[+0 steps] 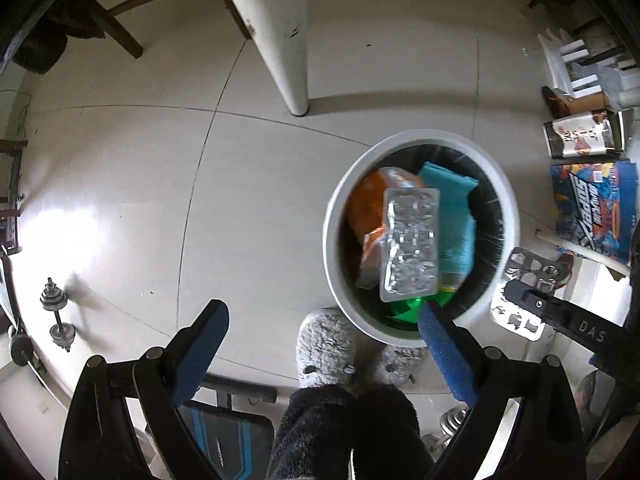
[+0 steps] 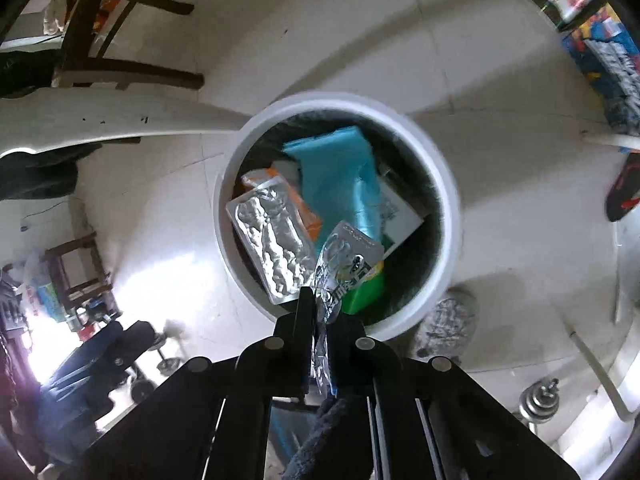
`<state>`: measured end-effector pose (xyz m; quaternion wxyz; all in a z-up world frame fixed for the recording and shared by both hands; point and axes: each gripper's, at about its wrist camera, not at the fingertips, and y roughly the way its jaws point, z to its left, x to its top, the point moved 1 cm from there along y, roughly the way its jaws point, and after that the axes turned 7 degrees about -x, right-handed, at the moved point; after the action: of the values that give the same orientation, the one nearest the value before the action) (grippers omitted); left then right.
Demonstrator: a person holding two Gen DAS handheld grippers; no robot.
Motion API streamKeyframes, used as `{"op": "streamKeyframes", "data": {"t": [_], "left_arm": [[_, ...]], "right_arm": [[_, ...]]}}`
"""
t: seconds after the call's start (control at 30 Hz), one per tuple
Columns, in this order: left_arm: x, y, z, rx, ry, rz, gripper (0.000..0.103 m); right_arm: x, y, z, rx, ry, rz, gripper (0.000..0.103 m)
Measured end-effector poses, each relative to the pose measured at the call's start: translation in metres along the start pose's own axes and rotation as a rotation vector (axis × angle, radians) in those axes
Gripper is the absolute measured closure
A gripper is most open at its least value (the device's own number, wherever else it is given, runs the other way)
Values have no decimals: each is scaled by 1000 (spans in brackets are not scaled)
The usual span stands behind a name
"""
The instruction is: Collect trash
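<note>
Right gripper [image 2: 322, 316] above bin [image 2: 448, 200] rim

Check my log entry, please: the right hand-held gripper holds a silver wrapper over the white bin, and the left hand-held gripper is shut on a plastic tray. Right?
Not quite. The left hand-held gripper is open and empty, per the left wrist view; the plastic tray already lies in the white bin. The right hand-held gripper does hold the silver wrapper.

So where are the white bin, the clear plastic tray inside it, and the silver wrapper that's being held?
white bin [image 2: 450, 216]: right wrist view, on its right rim.
clear plastic tray [image 1: 408, 240]: left wrist view, at the tray's middle.
silver wrapper [image 2: 346, 256]: right wrist view, on the part sticking out above the right gripper [image 2: 320, 312].
</note>
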<state>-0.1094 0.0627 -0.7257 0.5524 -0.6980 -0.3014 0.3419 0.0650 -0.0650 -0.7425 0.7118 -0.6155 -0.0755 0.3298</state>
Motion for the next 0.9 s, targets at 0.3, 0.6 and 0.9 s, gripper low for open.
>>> {"op": "streamKeyframes", "data": {"t": [0.3,0.6,0.9], "left_arm": [[0,17,9,56,-10,8,6],[-4,11,10,96,11,-23,6],[-23,-48,-15,64,75,-64,6]], "right_arm": [[7,6,6,-57,-53,-24,33],[-2,-2,1,-203,-85,-96,65],[-44,-74,8,-275,-85,-233,2]]}}
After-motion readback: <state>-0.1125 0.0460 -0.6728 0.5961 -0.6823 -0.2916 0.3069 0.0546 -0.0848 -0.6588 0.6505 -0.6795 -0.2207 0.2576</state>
